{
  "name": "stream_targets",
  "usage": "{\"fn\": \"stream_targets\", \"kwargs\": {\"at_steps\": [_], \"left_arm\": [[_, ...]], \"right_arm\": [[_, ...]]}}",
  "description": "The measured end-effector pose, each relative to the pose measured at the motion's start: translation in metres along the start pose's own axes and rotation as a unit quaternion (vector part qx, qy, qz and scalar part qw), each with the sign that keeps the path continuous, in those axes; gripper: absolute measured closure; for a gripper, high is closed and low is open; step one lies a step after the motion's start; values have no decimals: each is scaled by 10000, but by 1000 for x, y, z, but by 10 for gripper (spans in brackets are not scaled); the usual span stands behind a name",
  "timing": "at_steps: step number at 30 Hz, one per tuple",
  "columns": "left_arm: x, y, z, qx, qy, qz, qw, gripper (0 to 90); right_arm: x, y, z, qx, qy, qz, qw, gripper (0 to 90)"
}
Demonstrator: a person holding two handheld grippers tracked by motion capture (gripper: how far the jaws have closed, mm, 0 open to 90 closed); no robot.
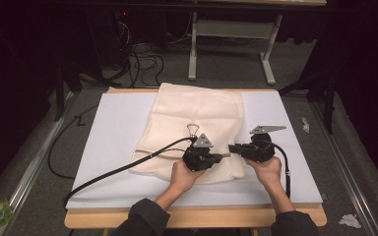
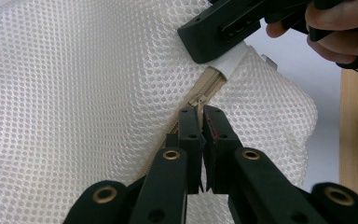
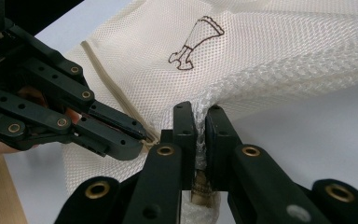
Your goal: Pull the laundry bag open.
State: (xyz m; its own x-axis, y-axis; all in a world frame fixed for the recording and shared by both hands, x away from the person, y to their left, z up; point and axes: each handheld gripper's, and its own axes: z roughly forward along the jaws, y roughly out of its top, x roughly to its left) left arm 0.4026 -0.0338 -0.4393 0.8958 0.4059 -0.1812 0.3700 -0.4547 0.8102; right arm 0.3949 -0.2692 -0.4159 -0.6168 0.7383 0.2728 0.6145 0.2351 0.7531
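Observation:
A cream mesh bag (image 1: 192, 123) lies flat on a white sheet (image 1: 113, 147), with a beige zipper (image 2: 205, 88) running across its near part. My left gripper (image 1: 222, 157) points right and is shut on the zipper pull (image 2: 200, 111). My right gripper (image 1: 232, 147) points left, facing it, and is shut on bunched mesh (image 3: 200, 116) and a white fabric tab (image 2: 230, 63) at the zipper's end. The two sets of tips nearly touch. The right gripper view has the left gripper (image 3: 140, 137) on the zipper (image 3: 102, 70), with a brown printed mark (image 3: 196, 42) on the mesh beyond.
The white sheet covers a wooden tabletop (image 1: 197, 216) whose bare edge runs along the near side. A black cable (image 1: 113, 172) trails left from the left gripper. A small wire loop (image 1: 193, 129) lies on the bag. A table frame (image 1: 231, 44) and cables stand beyond.

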Motion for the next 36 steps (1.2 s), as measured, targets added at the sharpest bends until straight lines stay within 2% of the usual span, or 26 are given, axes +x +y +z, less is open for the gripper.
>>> {"fn": "stream_targets", "kwargs": {"at_steps": [13, 21, 36], "left_arm": [[3, -3, -4, 1, 14, -23, 10000, 868], [7, -9, -9, -30, 3, -115, 9999, 868], [6, -8, -12, -28, 16, -45, 10000, 868]], "right_arm": [[-2, -2, -3, -5, -9, 16, 10000, 858], [-3, -3, -3, -4, -5, 10, 10000, 858], [-3, -5, -6, -24, 28, 35, 10000, 859]]}}
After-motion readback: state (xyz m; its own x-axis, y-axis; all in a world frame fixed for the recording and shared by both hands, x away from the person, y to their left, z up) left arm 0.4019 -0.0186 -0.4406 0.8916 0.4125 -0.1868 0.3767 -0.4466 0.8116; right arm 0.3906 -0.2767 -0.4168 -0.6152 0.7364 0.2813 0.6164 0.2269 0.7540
